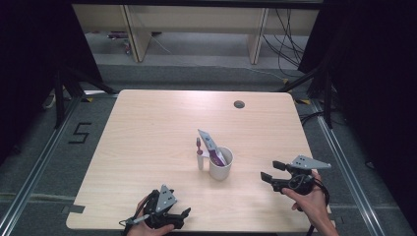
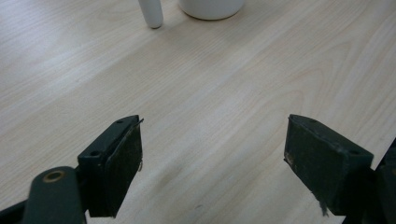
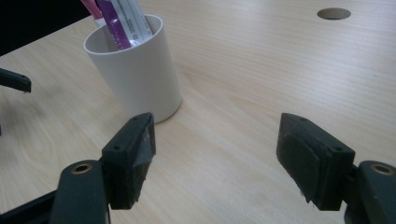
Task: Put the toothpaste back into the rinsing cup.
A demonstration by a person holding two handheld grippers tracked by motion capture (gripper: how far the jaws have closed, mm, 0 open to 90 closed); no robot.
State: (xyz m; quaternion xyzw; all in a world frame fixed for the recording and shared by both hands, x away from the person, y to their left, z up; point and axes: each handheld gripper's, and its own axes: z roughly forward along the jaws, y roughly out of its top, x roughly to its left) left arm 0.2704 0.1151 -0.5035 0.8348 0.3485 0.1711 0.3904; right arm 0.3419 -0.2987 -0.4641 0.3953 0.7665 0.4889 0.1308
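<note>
The toothpaste tube [image 1: 210, 146] already stands in the white cup [image 1: 221, 169] — the toothbrush [image 1: 199, 154] just beside it looks left. Right gripper [image 1: 269, 172] near the cup, left gripper [image 1: 186, 215] farther off — both released, empty.

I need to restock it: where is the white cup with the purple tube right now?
In the high view the white cup stands near the table's middle, slightly right, a toothbrush upright just left of it, ahead of both tongs.
</note>
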